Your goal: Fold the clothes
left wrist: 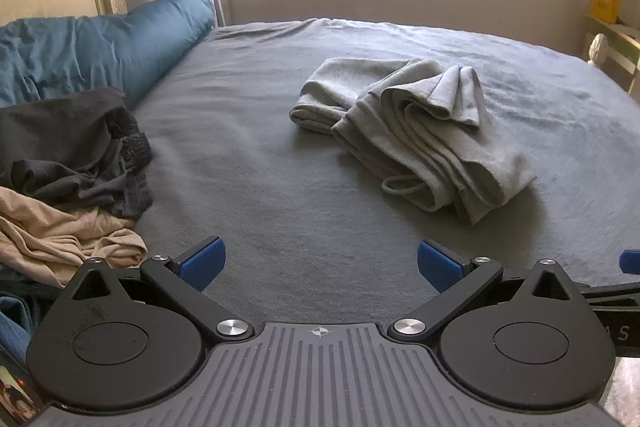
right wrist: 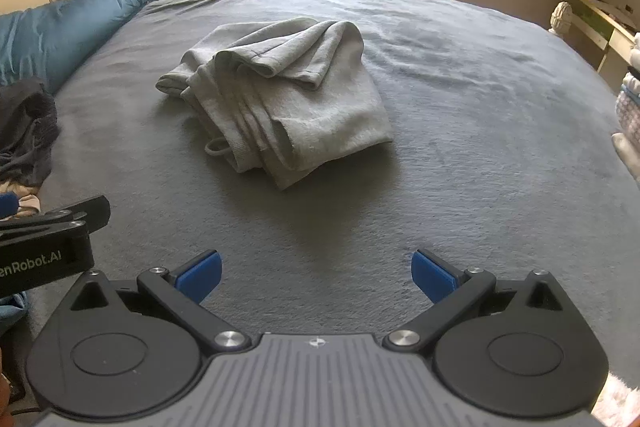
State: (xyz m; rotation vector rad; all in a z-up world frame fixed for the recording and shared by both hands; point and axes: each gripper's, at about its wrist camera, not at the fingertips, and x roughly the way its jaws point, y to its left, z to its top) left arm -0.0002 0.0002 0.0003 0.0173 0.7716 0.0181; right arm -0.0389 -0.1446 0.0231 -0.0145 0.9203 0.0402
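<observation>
Grey bed (right wrist: 460,155), folded sweatpants (right wrist: 280,99) beyond both spread tongs (right wrist: 316,277)

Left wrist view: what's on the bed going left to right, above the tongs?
Tan garment → dark clothes pile → bare grey bedsheet → folded grey garment. The blue pillow sits behind the pile and overlaps it in order, so I leave it out.
</observation>
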